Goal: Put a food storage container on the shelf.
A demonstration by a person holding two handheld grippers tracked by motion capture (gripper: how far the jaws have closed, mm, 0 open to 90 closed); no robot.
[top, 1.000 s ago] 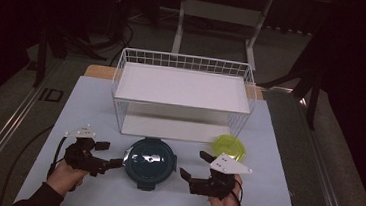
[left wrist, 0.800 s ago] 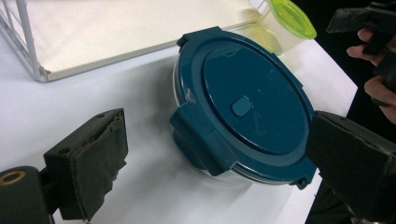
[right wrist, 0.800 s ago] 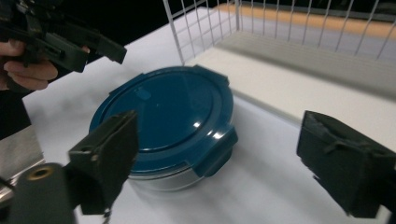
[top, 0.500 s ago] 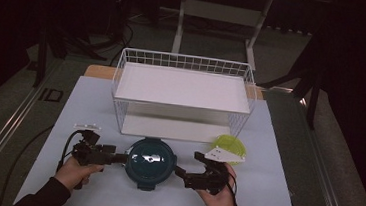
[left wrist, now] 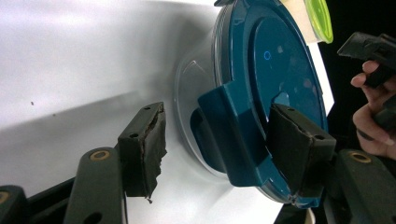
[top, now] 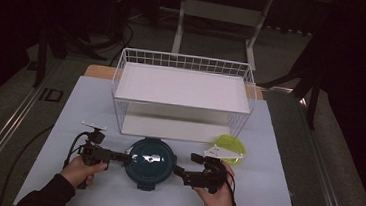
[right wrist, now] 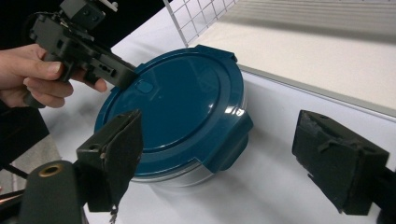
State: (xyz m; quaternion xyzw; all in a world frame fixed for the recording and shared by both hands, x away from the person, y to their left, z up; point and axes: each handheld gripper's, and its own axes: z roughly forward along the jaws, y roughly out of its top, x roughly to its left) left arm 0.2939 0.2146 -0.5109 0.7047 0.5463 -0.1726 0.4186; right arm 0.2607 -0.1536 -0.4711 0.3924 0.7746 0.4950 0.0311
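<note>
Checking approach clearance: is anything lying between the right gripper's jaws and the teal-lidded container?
Nothing. In the right gripper view, bare white table separates the open right gripper from the container; its side latch sits just ahead.

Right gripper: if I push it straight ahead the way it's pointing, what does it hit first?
Most likely the teal container: the right gripper, jaws open, points at its side latch tab. Depth is unclear, so contact distance can't be judged.

Round clear container with dark teal clip lid, upright on white table, lid on.
</note>
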